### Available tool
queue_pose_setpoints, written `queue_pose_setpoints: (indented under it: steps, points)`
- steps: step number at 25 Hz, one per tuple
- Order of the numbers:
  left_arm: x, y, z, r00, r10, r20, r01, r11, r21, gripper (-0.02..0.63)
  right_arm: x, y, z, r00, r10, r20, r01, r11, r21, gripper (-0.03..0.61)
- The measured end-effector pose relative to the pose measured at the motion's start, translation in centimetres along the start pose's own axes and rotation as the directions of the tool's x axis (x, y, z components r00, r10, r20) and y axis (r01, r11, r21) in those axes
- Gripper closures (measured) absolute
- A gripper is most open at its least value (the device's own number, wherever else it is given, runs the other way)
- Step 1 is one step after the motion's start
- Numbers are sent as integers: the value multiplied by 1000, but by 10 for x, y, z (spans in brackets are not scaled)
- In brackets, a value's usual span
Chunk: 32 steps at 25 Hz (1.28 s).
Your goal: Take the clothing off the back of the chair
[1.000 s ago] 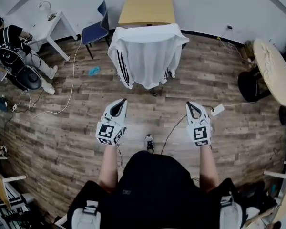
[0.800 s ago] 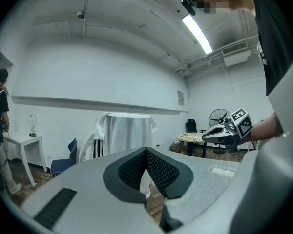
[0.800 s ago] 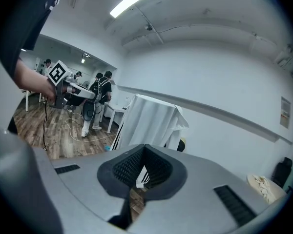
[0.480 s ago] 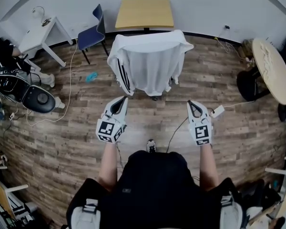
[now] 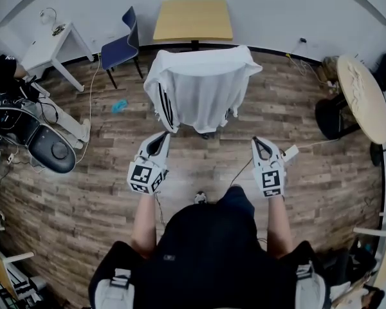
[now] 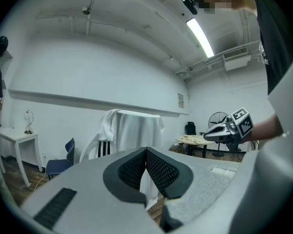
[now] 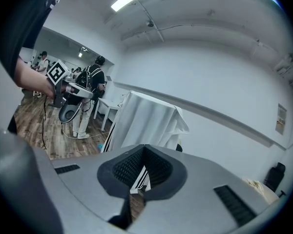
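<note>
Closing on the chair (image 5: 207,132): the white jacket (image 5: 199,85), black-striped at the side, hung draped over the chair's back and sat nearer than a second before. Left gripper (image 5: 161,138) was just short of the hem; right gripper (image 5: 260,141) stood further off. Both had their jaws pressed together, holding nothing. Approach looked nearly done; the jaws would need opening before any grab.

Top: black shirt (image 5: 206,250) with short sleeves.
Grippers: left gripper (image 5: 163,136) and right gripper (image 5: 258,141) have pale grey shells, black ribbed pads (image 6: 161,172), and cubes (image 5: 141,177) with black-and-white square markers.
Lower corners: grey-white straps (image 5: 118,291) with black buckles.
</note>
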<state>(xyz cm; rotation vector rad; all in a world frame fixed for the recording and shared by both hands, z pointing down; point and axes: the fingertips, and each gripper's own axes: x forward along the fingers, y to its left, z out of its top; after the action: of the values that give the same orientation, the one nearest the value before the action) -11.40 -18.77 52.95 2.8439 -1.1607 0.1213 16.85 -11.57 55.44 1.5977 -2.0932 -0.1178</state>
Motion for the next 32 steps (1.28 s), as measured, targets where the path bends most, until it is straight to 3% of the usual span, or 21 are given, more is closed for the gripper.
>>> queue_pose_setpoints:
  steps: [13,27,32]
  points:
    - [23,30,5,997,72,0,-72,997,-9,612,48,-32,5,1000,19,15,-19,1000,-13,584]
    - [104,69,15,991,128,-37,-127,992,27,611,124,-102,15,999,21,31,-22,1000,12,584]
    - [124,90,13,980,190,-55,-189,982,32,560,150,-114,19,999,37,30,-38,999,9,584]
